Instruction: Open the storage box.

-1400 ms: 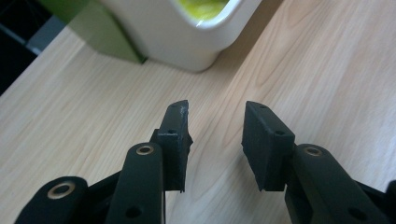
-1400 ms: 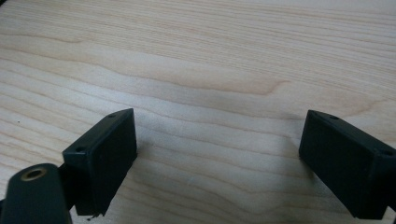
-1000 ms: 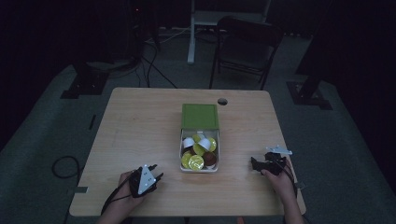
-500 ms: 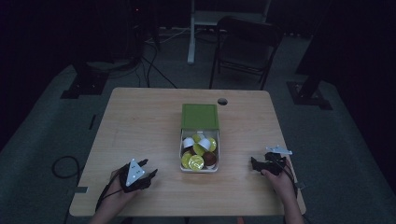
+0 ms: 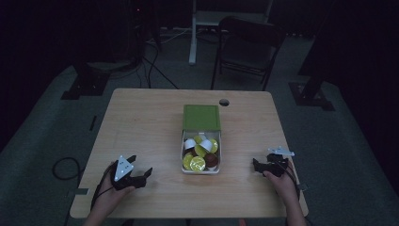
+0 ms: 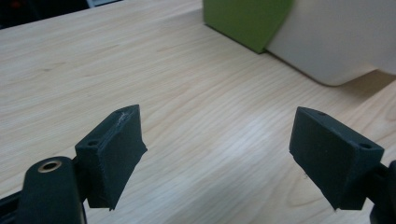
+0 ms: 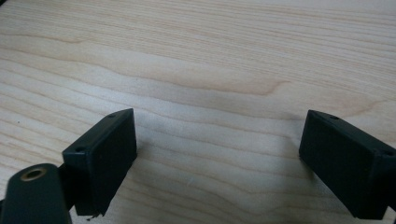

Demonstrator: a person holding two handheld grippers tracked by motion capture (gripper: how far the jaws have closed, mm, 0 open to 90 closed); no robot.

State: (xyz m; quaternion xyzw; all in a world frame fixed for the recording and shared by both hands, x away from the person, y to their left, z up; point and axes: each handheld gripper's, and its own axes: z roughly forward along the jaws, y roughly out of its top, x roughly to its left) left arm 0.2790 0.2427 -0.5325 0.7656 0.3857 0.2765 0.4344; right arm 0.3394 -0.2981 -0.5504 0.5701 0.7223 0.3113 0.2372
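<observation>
With both grippers' jaws apart and empty, the left gripper (image 5: 141, 174) faces the tray (image 6: 327, 42): light, rigid, smooth; grip its rim.

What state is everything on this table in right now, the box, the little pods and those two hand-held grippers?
Left gripper: open, jaws have just been opening, nothing between them, over bare table.
Right gripper: open, nothing between its jaws.
Box: green lid slid back, front part open.
Pods: lying loose in the open part of the box, yellow, white and brown tops showing.
Table: wooden, light-coloured.
Chair: upright behind the table, nobody on it.
</observation>
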